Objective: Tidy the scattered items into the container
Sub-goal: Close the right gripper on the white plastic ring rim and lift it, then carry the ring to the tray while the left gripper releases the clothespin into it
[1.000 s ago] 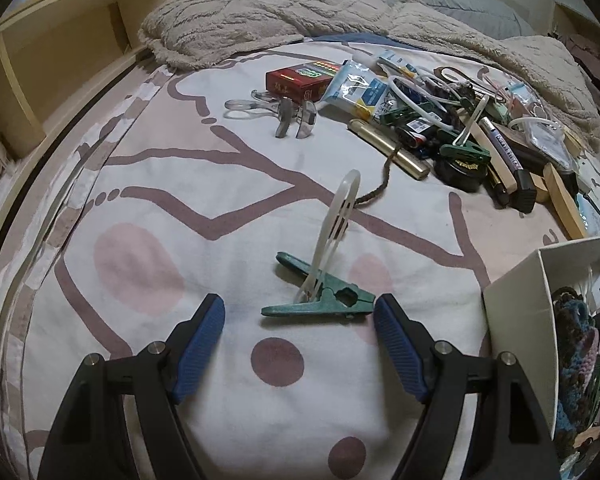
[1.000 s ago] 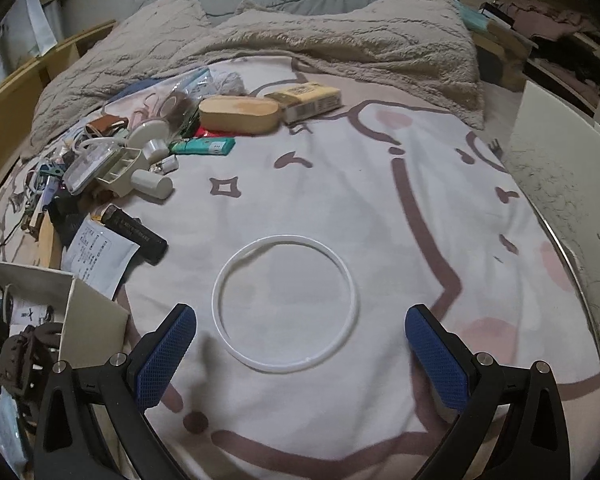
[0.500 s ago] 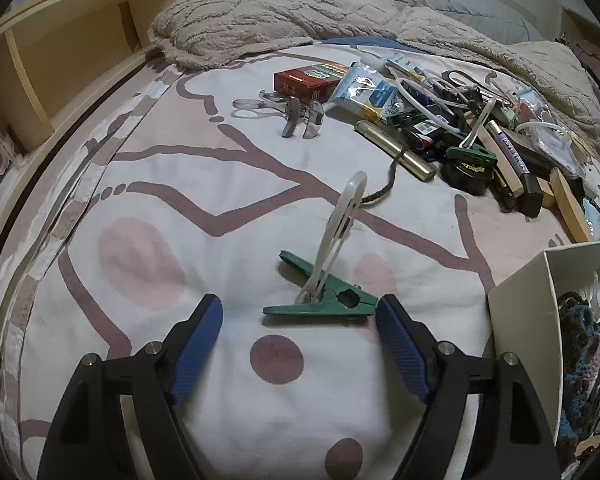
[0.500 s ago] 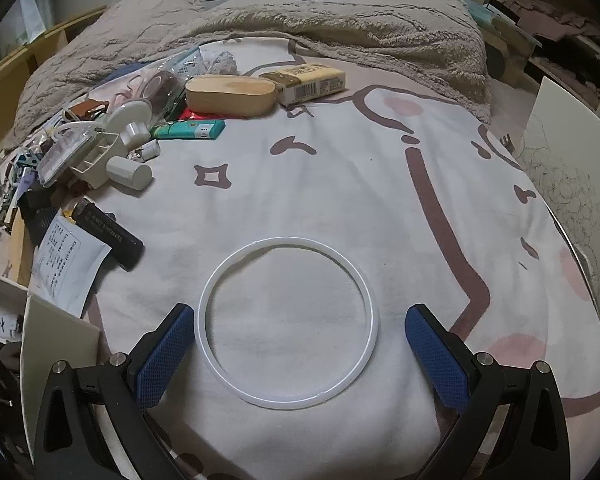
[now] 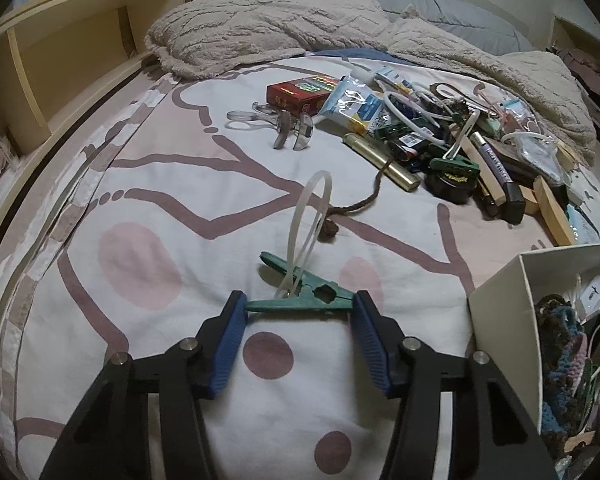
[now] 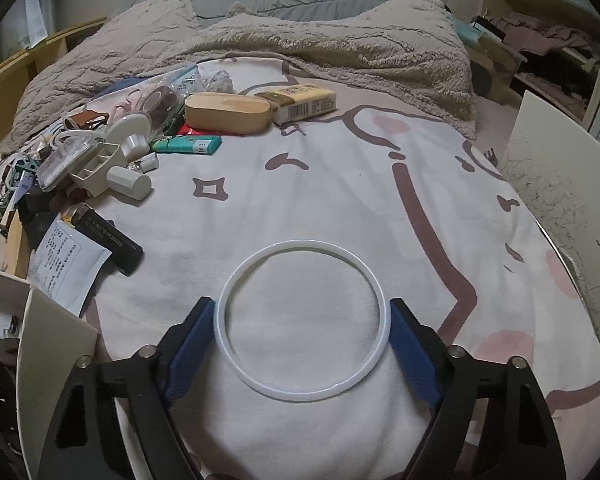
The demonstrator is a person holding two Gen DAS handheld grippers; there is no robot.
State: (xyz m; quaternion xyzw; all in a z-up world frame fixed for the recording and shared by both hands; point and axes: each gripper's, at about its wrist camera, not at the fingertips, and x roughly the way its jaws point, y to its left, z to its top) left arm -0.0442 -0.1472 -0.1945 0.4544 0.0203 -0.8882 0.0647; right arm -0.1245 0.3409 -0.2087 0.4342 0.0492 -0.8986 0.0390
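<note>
In the left wrist view my left gripper (image 5: 300, 312) has closed onto a green clothes peg (image 5: 302, 298) lying on the bedsheet; both blue pads touch its ends. The peg clamps an upright translucent plastic ring (image 5: 308, 216). In the right wrist view my right gripper (image 6: 302, 328) has closed around a flat white plastic ring (image 6: 302, 320) on the sheet, pads touching its left and right sides. The white box (image 5: 500, 304) with yarn and small items stands at the right in the left wrist view; its corner (image 6: 56, 320) shows at the lower left in the right wrist view.
A pile of scattered items (image 5: 432, 136) lies behind the peg: red box (image 5: 296, 92), glasses (image 5: 292, 128), gold tube (image 5: 380, 160), brown cord (image 5: 356, 204). In the right wrist view: a wooden case (image 6: 226, 112), yellow box (image 6: 300, 102), black lighter (image 6: 108, 240), white fan (image 6: 112, 164). A beige blanket (image 6: 300, 44) lies behind.
Both grippers moved forward and closed: the left pads now touch the green peg's ends, the right pads now touch the white ring's sides.
</note>
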